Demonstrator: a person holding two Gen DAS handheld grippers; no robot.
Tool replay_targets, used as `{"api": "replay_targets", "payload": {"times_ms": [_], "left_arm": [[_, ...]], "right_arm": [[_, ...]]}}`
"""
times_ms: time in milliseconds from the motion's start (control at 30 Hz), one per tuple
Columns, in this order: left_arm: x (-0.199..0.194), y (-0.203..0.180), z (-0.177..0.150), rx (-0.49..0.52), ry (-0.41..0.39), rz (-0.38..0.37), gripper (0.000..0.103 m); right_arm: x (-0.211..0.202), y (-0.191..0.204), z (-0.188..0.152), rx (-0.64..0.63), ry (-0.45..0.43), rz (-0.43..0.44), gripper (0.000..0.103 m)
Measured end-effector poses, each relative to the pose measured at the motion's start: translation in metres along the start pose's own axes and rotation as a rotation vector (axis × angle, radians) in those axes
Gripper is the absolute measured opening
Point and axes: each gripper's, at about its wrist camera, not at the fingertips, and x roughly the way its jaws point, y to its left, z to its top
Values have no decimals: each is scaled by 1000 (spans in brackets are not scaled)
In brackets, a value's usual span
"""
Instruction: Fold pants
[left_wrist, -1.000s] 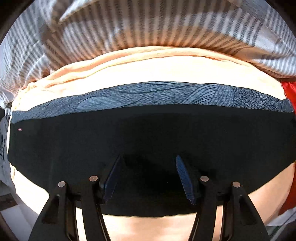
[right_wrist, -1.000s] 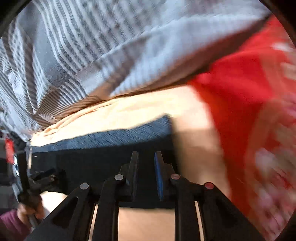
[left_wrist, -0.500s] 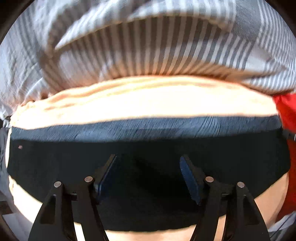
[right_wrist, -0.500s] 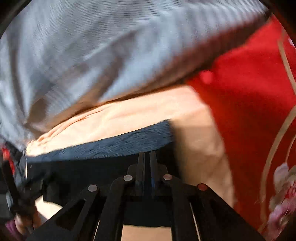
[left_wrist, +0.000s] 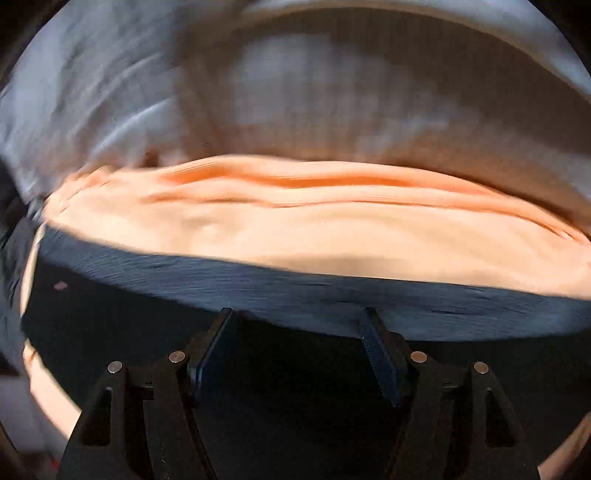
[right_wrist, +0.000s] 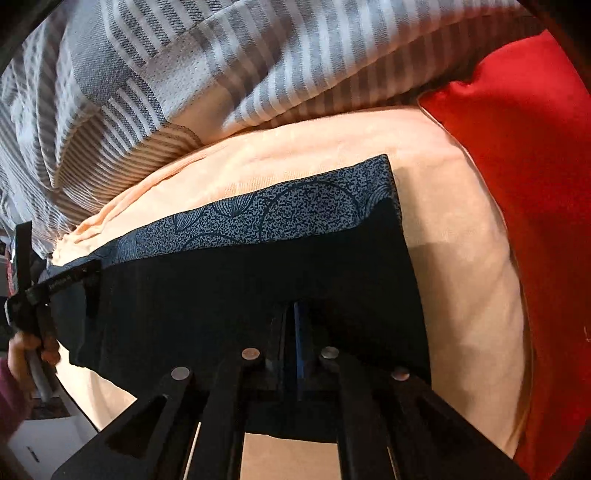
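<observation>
The right claw (right_wrist: 291, 332) had its two fingers pressed together over the near edge of the dark pants (right_wrist: 240, 295); whether cloth sat between them could not be told. The left claw (left_wrist: 299, 354) stood with its fingers wide apart above the same dark fabric, gripping nothing. The pants lay flat as a folded rectangle on a peach sheet (right_wrist: 461, 258), with a blue patterned band (right_wrist: 280, 214) along their far edge. In the right wrist view, a hand (right_wrist: 26, 350) held the other tool's handle at the left end of the pants. Beyond the sheet lay a grey striped blanket (right_wrist: 221, 74), and a red cushion (right_wrist: 535, 184) sat to the right. The left wrist view was blurred.
</observation>
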Motion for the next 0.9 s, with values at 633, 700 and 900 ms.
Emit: {"api": "replay_targets", "payload": {"times_ms": [633, 700, 900], "left_arm": [[52, 205, 54, -113, -11, 120, 84], [47, 208, 58, -113, -18, 118, 84], [2, 210, 17, 63, -73, 65, 84]], "right_arm": [[60, 206, -58, -117, 40, -110, 25], [59, 206, -63, -113, 1, -127, 25], [48, 251, -65, -114, 36, -21, 28]]}}
